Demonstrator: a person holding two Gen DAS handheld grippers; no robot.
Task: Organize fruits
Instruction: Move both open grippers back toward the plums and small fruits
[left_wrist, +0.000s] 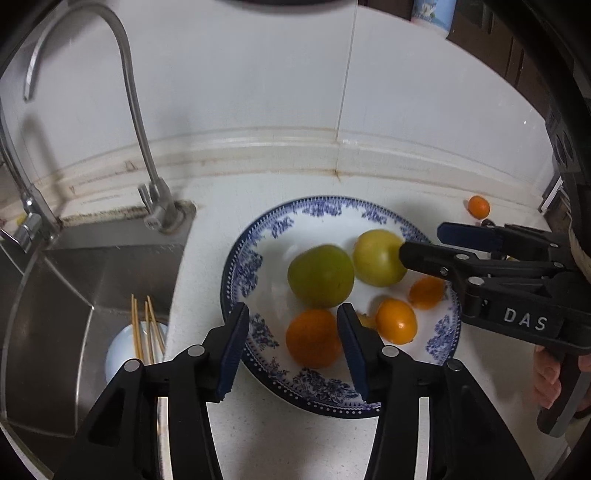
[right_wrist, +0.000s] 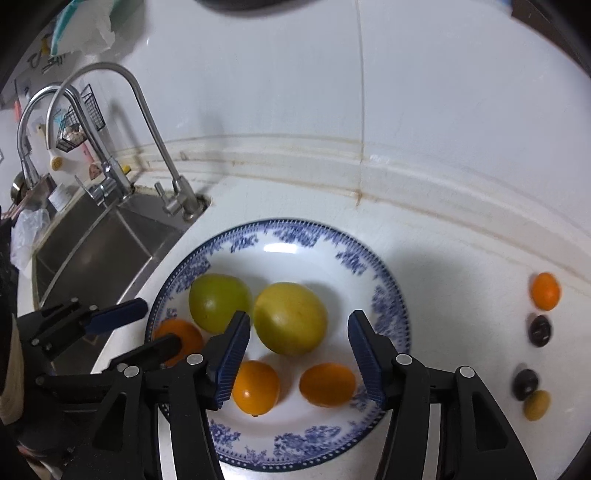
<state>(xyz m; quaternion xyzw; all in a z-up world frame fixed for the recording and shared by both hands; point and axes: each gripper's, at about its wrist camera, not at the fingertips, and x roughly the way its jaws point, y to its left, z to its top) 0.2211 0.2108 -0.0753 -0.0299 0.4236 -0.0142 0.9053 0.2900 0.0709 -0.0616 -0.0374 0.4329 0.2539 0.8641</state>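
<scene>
Now your left gripper (left_wrist: 291, 347) hangs over the near rim of the blue-patterned plate (left_wrist: 236, 273), low in the centre of the left wrist view. Its jaws stand partly apart and an orange fruit (left_wrist: 312, 338) lies between them on the plate; whether the pads touch it you cannot tell from this angle. Your right gripper (right_wrist: 299, 358) sits low in the centre of its own view, jaws partly apart around a yellow-green fruit (right_wrist: 290, 317), with a clear gap on the right side, so it holds nothing. A greener fruit (right_wrist: 218, 302) lies just left of that one, touching it. Two small orange fruits (right_wrist: 256, 386) and (right_wrist: 327, 384) rest near the plate's front edge. At the right edge of the right wrist view, on the white counter (right_wrist: 461, 258), lie another small orange fruit (right_wrist: 545, 291), two dark round fruits (right_wrist: 540, 330) and an olive-coloured one (right_wrist: 537, 405). The sink (left_wrist: 74, 295) fills the left side.
</scene>
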